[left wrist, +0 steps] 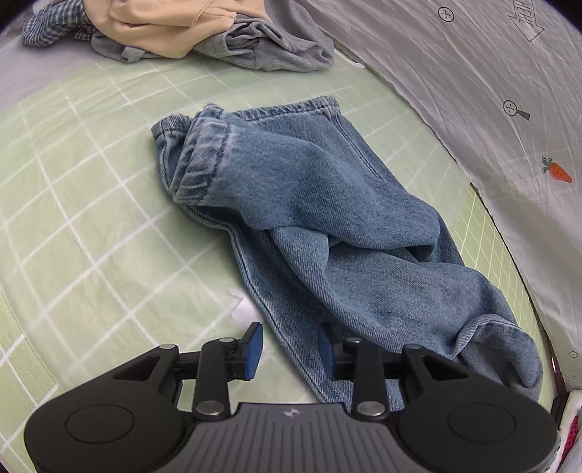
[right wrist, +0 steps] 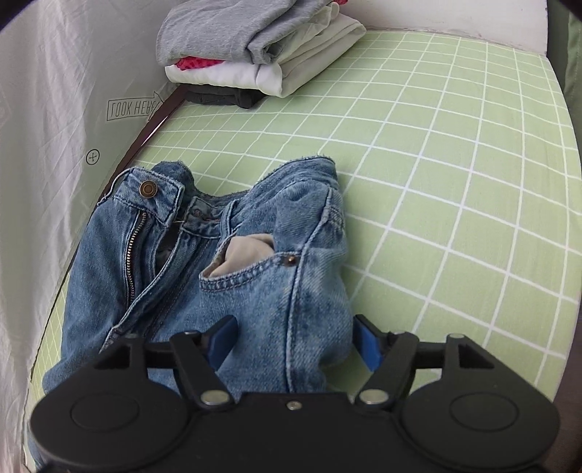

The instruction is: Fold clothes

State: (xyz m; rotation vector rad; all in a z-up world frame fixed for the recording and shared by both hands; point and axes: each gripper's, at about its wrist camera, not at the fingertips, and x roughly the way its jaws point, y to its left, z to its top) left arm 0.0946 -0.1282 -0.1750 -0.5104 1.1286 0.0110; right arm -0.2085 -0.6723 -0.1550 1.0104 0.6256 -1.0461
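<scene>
A pair of blue jeans lies crumpled on the green checked sheet. The left wrist view shows its legs and cuffs; the right wrist view shows its waist, with the zip undone and a pocket lining poking out. My left gripper hovers open over a side seam of a leg, blue pads clear of the cloth. Over the hip part of the jeans my right gripper is open wide, with denim lying between its pads but not pinched.
A loose heap of grey, beige and plaid clothes lies at the far end of the bed. A folded stack of garments sits in the far corner. A grey printed quilt runs along the bed's side.
</scene>
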